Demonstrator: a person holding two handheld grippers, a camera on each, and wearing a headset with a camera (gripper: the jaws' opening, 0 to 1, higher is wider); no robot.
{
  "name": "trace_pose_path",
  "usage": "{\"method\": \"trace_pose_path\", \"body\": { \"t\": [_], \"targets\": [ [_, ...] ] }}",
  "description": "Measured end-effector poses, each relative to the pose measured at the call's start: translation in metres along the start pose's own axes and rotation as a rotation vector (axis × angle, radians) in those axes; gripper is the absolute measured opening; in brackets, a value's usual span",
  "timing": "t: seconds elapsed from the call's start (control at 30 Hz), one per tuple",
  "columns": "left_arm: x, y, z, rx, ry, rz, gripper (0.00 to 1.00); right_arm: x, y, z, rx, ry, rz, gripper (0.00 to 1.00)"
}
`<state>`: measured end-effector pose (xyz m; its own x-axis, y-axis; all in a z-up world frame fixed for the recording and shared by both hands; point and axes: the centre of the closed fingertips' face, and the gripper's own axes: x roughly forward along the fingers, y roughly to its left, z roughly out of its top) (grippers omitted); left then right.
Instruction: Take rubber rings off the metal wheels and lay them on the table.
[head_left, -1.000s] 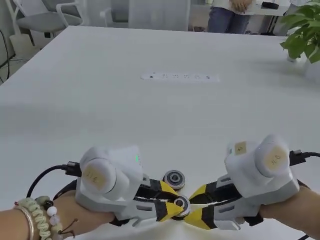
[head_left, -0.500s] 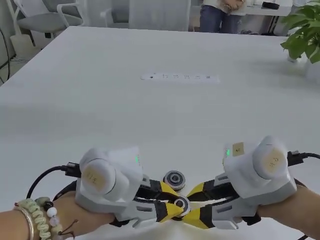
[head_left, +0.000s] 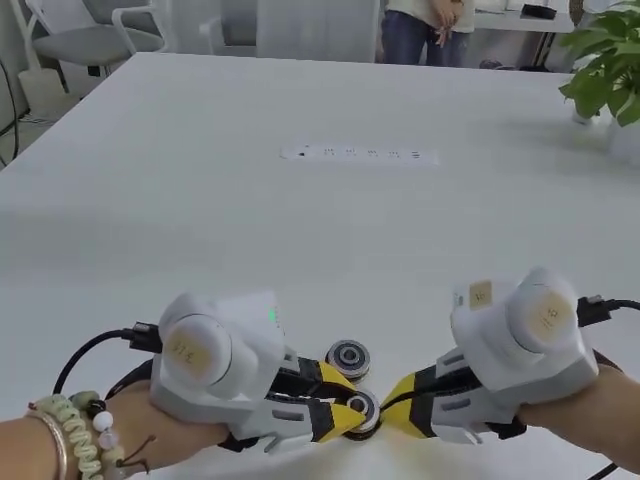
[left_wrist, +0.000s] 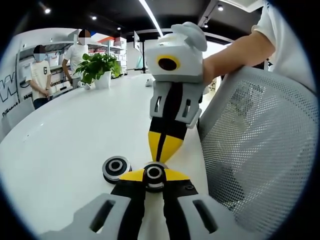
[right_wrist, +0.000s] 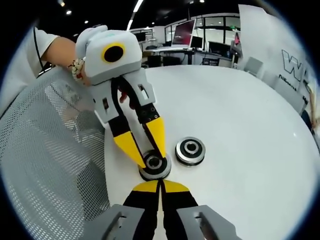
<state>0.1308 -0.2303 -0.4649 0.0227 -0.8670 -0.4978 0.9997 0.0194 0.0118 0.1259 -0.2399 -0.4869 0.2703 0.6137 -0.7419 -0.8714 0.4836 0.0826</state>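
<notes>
Left tongs (left_wrist: 154, 176) clamp wheel (right_wrist: 155, 165); closed right tongs (right_wrist: 160, 185), contact unclear; ring indistinct.

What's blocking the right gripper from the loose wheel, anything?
Probably nothing, so yes. The loose wheel lies on bare table beside the held wheel in the left gripper, just ahead of the right gripper. The right gripper's jaws are shut, so they'd need to open first.

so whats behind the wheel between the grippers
A second wheel lies flat on the table, apart from it. The left gripper covers part of its near edge.
</notes>
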Motion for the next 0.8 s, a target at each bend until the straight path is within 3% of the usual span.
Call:
{"method": "trace_pose_path", "body": {
  "t": [0.1,0.3,0.37,0.43,0.5,0.8],
  "targets": [
    [0.000,0.000,0.000,-0.001,0.001,0.000,0.07,-0.001,0.000,0.000,0.042,0.001,0.000,0.00],
    [0.000,0.000,0.000,-0.004,0.002,0.002,0.07,-0.006,-0.005,0.003,0.319,-0.039,0.018,0.00],
    [0.000,0.000,0.000,-0.004,0.002,0.002,0.07,-0.006,-0.005,0.003,0.442,-0.048,0.029,0.00],
    [0.000,0.000,0.000,-0.004,0.003,0.003,0.07,-0.008,-0.007,0.010,0.536,-0.099,0.052,0.00],
    [0.000,0.000,0.000,-0.003,0.003,0.003,0.07,-0.009,-0.005,0.010,0.614,-0.099,0.067,0.00],
    [0.000,0.000,0.000,-0.003,0.008,0.004,0.07,-0.009,0.000,0.014,0.582,-0.102,0.068,0.00]
  ]
}}
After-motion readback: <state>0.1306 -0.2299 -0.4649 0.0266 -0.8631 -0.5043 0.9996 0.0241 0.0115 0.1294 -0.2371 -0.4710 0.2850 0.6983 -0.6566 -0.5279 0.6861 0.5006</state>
